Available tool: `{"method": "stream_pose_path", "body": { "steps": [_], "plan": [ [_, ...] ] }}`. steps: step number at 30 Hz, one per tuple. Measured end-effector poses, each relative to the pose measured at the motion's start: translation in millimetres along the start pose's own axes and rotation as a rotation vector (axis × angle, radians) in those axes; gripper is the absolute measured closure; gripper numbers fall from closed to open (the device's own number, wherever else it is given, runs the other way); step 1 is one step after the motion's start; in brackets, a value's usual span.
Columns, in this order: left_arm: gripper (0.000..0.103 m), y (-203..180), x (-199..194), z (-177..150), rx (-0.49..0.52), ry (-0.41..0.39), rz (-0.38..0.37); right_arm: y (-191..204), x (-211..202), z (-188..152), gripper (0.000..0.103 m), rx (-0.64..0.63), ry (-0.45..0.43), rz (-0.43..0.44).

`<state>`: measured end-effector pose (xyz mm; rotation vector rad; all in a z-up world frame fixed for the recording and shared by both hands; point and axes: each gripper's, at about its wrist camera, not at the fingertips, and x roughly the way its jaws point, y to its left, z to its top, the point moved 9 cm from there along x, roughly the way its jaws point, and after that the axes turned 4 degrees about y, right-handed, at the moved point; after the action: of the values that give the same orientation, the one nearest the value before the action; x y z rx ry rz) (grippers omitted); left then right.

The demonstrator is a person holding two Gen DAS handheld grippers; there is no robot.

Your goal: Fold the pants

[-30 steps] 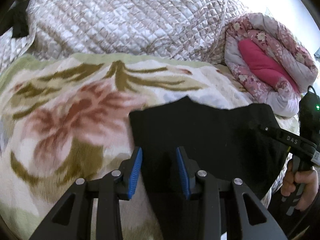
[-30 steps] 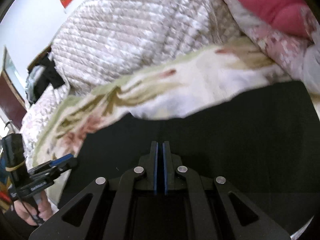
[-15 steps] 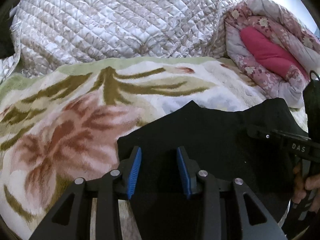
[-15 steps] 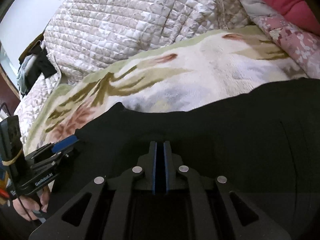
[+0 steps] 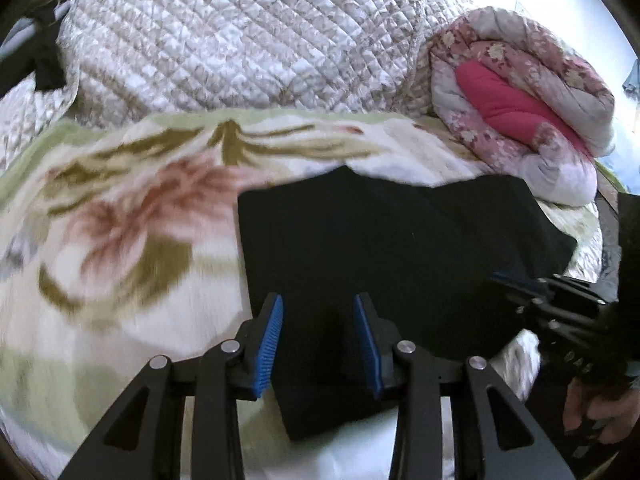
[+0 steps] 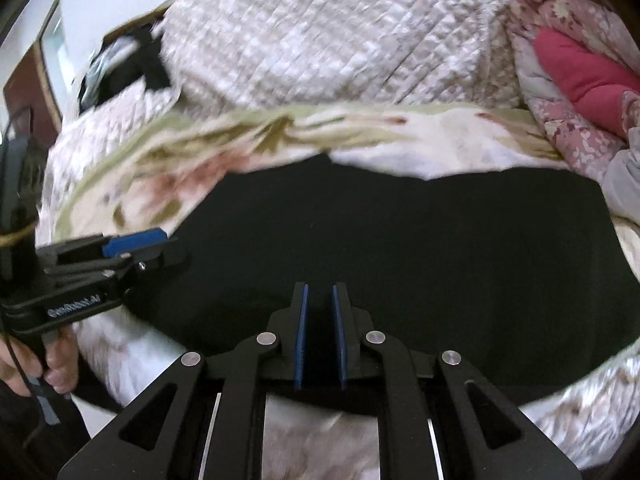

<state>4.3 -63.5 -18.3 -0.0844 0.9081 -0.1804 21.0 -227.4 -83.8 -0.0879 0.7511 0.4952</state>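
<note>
The black pants point(image 5: 400, 248) lie folded flat on the floral blanket point(image 5: 120, 240), also in the right wrist view point(image 6: 400, 240). My left gripper point(image 5: 319, 304) is open, its blue pads over the pants' near left edge, holding nothing. It shows at the left in the right wrist view point(image 6: 160, 240). My right gripper point(image 6: 319, 292) is a little open with a narrow gap between the pads, above the pants' near edge, holding nothing. It shows at the right in the left wrist view point(image 5: 520, 284).
A quilted beige bedspread point(image 5: 240, 40) is heaped behind the blanket. A rolled pink floral comforter point(image 5: 520, 92) lies at the back right. Dark clothing point(image 6: 124, 68) sits at the far left on the bed.
My right gripper was shut and has opened slightly, letting go of the pants. Both grippers have pulled back toward the near edge of the bed.
</note>
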Motion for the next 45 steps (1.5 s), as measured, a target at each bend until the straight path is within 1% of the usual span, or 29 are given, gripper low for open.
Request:
{"method": "stream_pose_path", "body": {
  "steps": [1, 3, 6, 11, 13, 15, 16, 17, 18, 21, 22, 24, 25, 26, 30, 33, 36, 40, 42, 45],
  "plan": [
    [0.064, -0.6, 0.4, -8.8, -0.005, 0.014, -0.005, 0.4, 4.3, -8.6, 0.090, -0.003, 0.026, -0.004],
    [0.063, -1.6, 0.6, -21.4, -0.005, 0.016, 0.001, -1.2, 2.2, -11.5, 0.089, -0.003, -0.002, -0.001],
    [0.063, -4.1, -2.9, -24.2, 0.005, -0.001, 0.018, -1.2, 0.0, -13.7, 0.089, -0.012, -0.005, -0.008],
    [0.063, -3.8, -1.3, -25.8, 0.006, -0.019, 0.022, 1.5, -2.7, -16.7, 0.089, -0.066, -0.022, -0.045],
    [0.063, -4.3, -1.8, -26.1, 0.012, -0.025, 0.026, -5.2, -5.4, -16.4, 0.089, -0.054, -0.029, -0.058],
    [0.063, -3.5, -2.1, -26.8, 0.010, -0.029, 0.023, -17.4, -8.2, -15.9, 0.089, -0.015, -0.038, -0.072],
    [0.063, -3.3, -2.1, -26.8, 0.011, -0.030, 0.023, -24.1, -9.3, -16.1, 0.084, 0.001, -0.039, -0.102],
    [0.063, -3.2, -2.1, -26.7, 0.012, -0.031, 0.023, -33.9, -10.7, -16.3, 0.077, 0.022, -0.039, -0.139],
    [0.063, -3.1, -2.2, -26.4, 0.012, -0.032, 0.024, -44.5, -14.2, -15.2, 0.076, 0.067, -0.050, -0.138],
    [0.062, -2.8, -2.1, -26.0, 0.011, -0.033, 0.023, -78.2, -26.7, -15.7, 0.070, 0.210, -0.072, -0.198],
    [0.062, -2.7, -2.0, -25.8, 0.010, -0.033, 0.022, -85.3, -30.5, -15.4, 0.065, 0.254, -0.083, -0.193],
    [0.062, -2.8, -2.2, -26.0, 0.012, -0.033, 0.024, -106.0, -44.9, -16.8, 0.058, 0.396, -0.133, -0.150],
    [0.062, -2.5, -2.0, -25.8, 0.013, -0.033, 0.025, -113.5, -51.5, -18.1, 0.053, 0.440, -0.155, -0.151],
    [0.062, -2.7, -2.2, -25.8, 0.012, -0.033, 0.024, -121.8, -59.6, -20.0, 0.052, 0.486, -0.184, -0.152],
    [0.062, -3.5, -2.3, -25.9, 0.011, -0.033, 0.025, -149.6, -82.0, -28.7, 0.051, 0.620, -0.245, -0.174],
    [0.062, -3.3, -2.3, -25.7, 0.010, -0.034, 0.024, -165.0, -88.9, -39.7, 0.051, 0.706, -0.251, -0.179],
    [0.062, -3.1, -2.2, -25.6, 0.010, -0.034, 0.024, -178.9, -86.1, -48.5, 0.050, 0.790, -0.236, -0.186],
    [0.062, -3.1, -2.2, -25.4, 0.010, -0.035, 0.025, -186.7, -80.6, -45.9, 0.050, 0.812, -0.247, -0.136],
    [0.061, -2.9, -2.3, -25.4, 0.011, -0.036, 0.025, -195.4, -75.7, -43.3, 0.047, 0.831, -0.257, -0.134],
    [0.061, -3.4, -2.2, -24.9, 0.009, -0.036, 0.024, -205.9, -70.2, -41.5, 0.047, 0.867, -0.273, -0.119]
  ]
}}
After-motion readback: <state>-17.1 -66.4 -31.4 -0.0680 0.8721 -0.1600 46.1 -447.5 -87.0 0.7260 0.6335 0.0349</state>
